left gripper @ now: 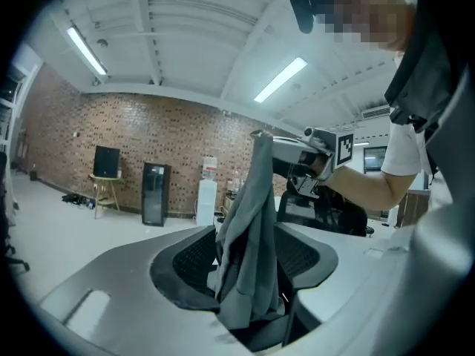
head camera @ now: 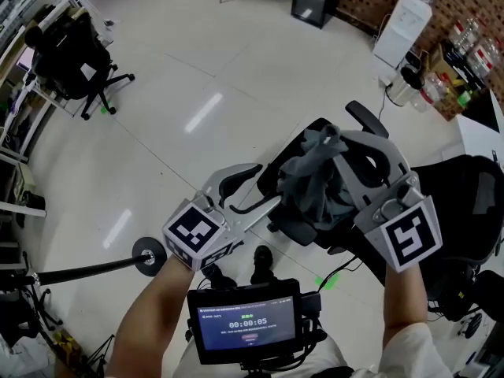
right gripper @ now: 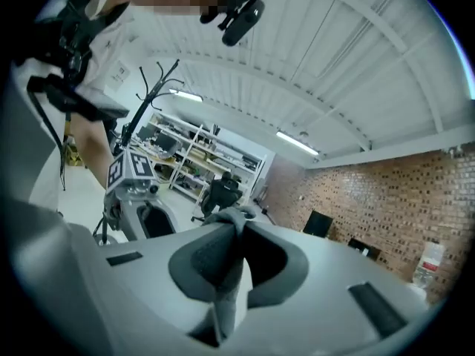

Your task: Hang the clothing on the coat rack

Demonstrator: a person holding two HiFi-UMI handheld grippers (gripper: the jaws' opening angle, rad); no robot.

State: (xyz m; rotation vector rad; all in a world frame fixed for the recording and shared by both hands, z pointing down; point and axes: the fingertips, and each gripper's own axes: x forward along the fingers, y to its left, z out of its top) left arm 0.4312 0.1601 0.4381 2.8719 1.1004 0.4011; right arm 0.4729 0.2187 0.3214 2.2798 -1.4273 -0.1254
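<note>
R claw (right gripper: 239, 245) pressed together, pinching the grey garment (head camera: 316, 178) near its top. The cloth hangs loose btwn the pads of my L claw (left gripper: 252, 265), which is spread wide. Coat rack (right gripper: 152, 87) is beyond the L claw, lower part hidden. Open floor (head camera: 197, 93) ahead, black office chair (head camera: 295, 225) below. Screen (head camera: 248, 321) reads 00:00:05, rest too small.

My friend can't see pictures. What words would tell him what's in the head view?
The right claw pinches a bunched grey garment above a shiny white floor. The open left claw sits at the cloth's edge, and a small screen glows below.
</note>
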